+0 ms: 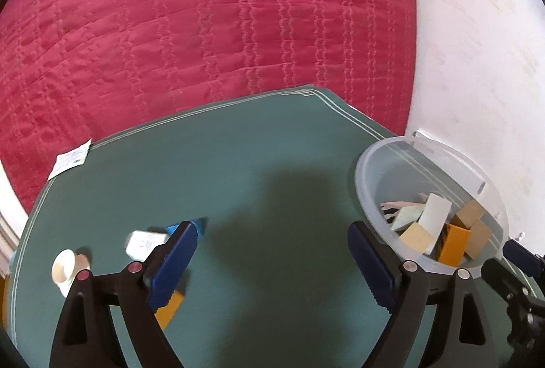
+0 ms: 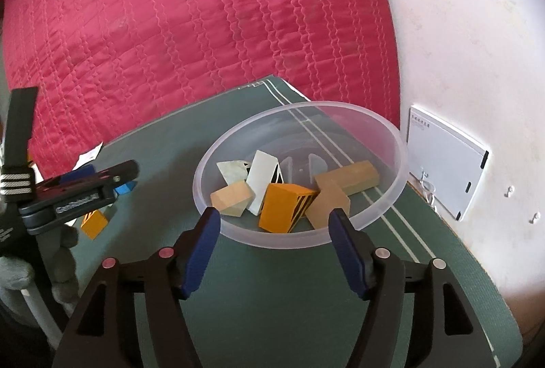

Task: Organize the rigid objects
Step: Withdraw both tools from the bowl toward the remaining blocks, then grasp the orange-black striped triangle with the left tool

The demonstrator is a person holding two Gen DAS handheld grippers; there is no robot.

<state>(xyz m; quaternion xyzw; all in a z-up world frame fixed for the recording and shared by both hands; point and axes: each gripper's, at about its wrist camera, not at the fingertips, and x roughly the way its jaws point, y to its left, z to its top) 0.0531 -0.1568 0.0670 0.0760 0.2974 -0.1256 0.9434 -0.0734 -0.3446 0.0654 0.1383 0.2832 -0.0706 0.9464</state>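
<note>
A red quilted bedspread (image 1: 204,27) fills the space far ahead of both tools, with a pale floor (image 1: 477,61) off to the right of it. Nearer, a green mat (image 1: 272,180) with pale border lines forms the surface directly beneath both. The clear plastic bowl (image 2: 391,143) sits on this mat just ahead of the right hand-held gripper (image 2: 274,225), whose blue-padded jaws stand wide apart and empty, their tips near the bowl's closest rim. Inside the bowl lies a jumble of blocks: an orange block with black stripes (image 2: 282,208), tan wooden blocks (image 2: 233,197), a long tan block (image 2: 354,179) and a white block (image 2: 262,180), touching one another. A white flat panel (image 2: 442,160) rests on the floor beyond and to the right of the bowl. The left hand-held gripper (image 1: 272,231) is likewise spread wide and holds nothing, with the bowl just right of its right finger. Past its left finger, loose on the mat, sit an orange block (image 1: 170,310), a white box (image 1: 143,243), a blue block (image 1: 201,225) and a small white cup (image 1: 64,267). A paper slip (image 1: 69,162) lies at the mat's far left edge.
</note>
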